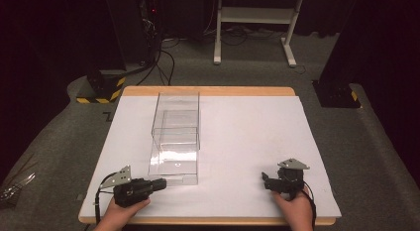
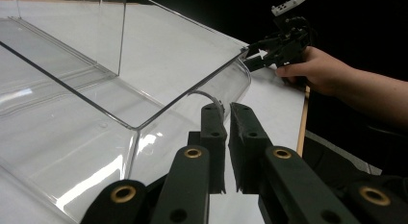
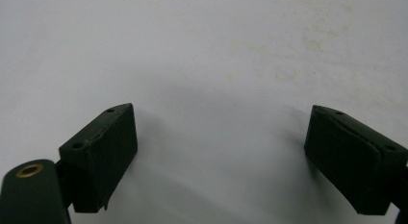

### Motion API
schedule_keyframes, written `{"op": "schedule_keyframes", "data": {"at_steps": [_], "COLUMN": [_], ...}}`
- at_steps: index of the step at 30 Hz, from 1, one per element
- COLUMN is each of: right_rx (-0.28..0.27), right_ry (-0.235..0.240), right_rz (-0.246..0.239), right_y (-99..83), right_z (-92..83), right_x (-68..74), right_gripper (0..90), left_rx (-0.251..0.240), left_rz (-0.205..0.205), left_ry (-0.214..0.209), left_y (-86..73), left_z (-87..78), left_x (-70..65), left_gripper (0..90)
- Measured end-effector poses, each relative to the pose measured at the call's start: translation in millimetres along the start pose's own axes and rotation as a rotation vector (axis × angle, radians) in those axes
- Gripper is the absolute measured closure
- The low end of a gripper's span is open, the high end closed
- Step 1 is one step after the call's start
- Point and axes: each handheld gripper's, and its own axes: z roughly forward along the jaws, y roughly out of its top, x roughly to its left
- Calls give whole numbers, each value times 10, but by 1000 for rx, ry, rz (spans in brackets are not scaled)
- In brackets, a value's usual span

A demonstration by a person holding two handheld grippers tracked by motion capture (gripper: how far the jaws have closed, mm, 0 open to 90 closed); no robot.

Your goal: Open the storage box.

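On white mat (image 1: 247, 142) | clear box (image 1: 176, 137) nearest left claw (image 1: 162, 183)

Clear box (image 1: 174, 142): transparent hard plastic, glossy and smooth, with bright glare streaks on its walls and floor; the curved lip nearest the left tongs is equally clear and shiny.
Left tongs (image 2: 227, 132): matt black plastic arms with brass-coloured rivet rings; the pads (image 2: 246, 147) look like dull, slightly grainy rubber.
Right tongs (image 3: 221, 159): the same matt black pads, one edge a little chipped and rough.
Grey plate (image 1: 119, 175) on the left tongs: flat, dull metal.
Table (image 1: 247, 137): matt white sheet, smooth, faintly stained; beyond the clear box a pale wooden edge (image 1: 208, 90) shows, satin finish.
Floor (image 1: 376, 142): grey carpet, rough and matt.
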Motion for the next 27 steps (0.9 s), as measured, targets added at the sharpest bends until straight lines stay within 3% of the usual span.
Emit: {"op": "schedule_keyframes", "data": {"at_steps": [13, 18, 27], "right_rx": [0, 0, 0], "right_ry": [0, 0, 0], "right_rz": [0, 0, 0], "right_y": [0, 0, 0], "right_z": [0, 0, 0], "right_x": [0, 0, 0], "right_gripper": [113, 113, 113], "left_rx": [8, 22, -12], "left_rz": [19, 47, 58], "left_ry": [-5, 22, 26], "left_y": [-26, 2, 59], "left_z": [-47, -73, -216], "left_x": [-61, -85, -84], "left_gripper": [834, 744, 762]}}
